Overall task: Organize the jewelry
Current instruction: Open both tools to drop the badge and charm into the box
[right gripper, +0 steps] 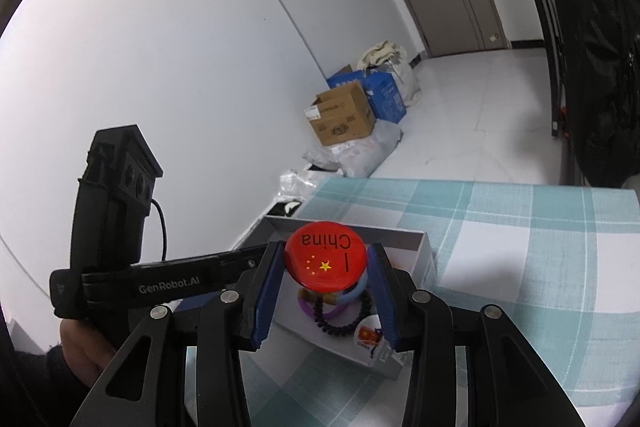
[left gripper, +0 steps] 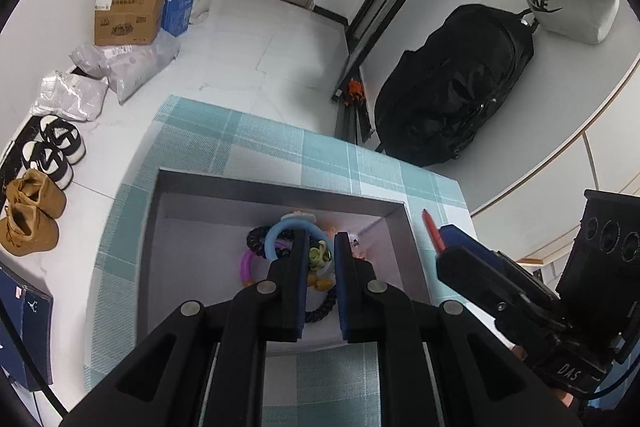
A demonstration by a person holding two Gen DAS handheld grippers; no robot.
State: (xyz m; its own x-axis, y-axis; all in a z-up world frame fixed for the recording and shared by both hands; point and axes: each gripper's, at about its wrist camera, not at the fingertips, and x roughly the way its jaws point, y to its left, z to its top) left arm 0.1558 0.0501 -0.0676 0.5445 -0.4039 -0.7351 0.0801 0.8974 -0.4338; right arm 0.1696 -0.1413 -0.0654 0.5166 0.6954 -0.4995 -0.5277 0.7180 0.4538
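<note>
Right tongs (right gripper: 326,269) grip a red badge (right gripper: 326,261) edge-on between the blue pads, jaws part-open to its width, poised above the grey box (right gripper: 416,247), presumably for dropping in. Left tongs (left gripper: 320,247) show a gap between the pads but read as shut, empty, just over the box. Bracelets (left gripper: 256,247) and another badge lie piled below and beyond both tips, gathered to keep the checked cloth (left gripper: 224,143) tidy.

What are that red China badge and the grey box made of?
The red badge looks like metal or plastic under a glossy coat: light glints on its domed face. The grey box seems matte cardboard: thin, flat walls, no shine.
</note>
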